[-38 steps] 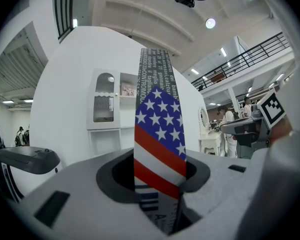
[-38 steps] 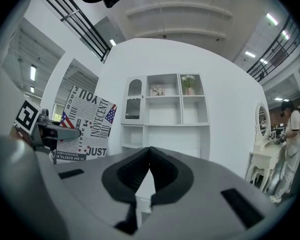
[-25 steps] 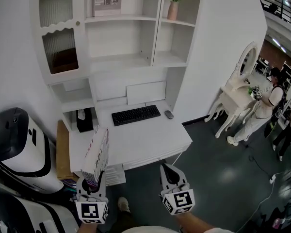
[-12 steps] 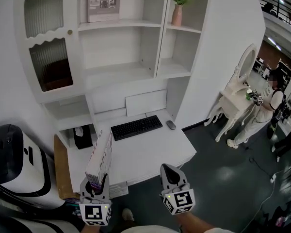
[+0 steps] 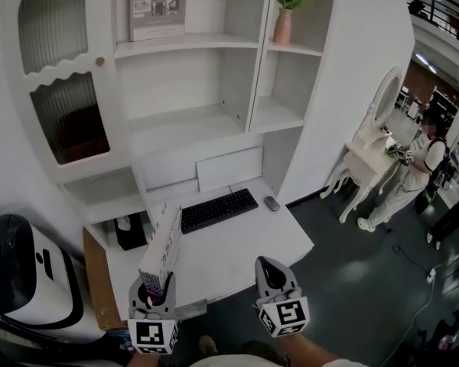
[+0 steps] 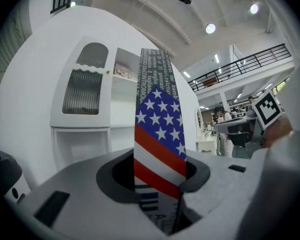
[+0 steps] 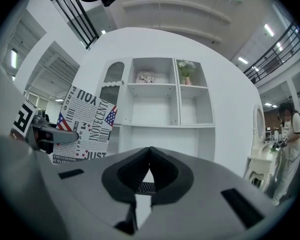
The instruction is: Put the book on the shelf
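One book (image 5: 161, 245), stiff, prob. light, glossy so maybe slippery, stands near-upright above the desk (image 5: 245, 243), clamped at its bottom edge in my left gripper (image 5: 154, 287); right gripper (image 5: 269, 267) closed on nothing.

Book (image 6: 157, 134) flashes red and white stripes, white stars on blue, with black newsprint lettering over white. Shelf (image 5: 206, 121) plain white, counter (image 5: 249, 254) white too, keyboard (image 5: 219, 209) black, vase (image 5: 284, 27) pink.
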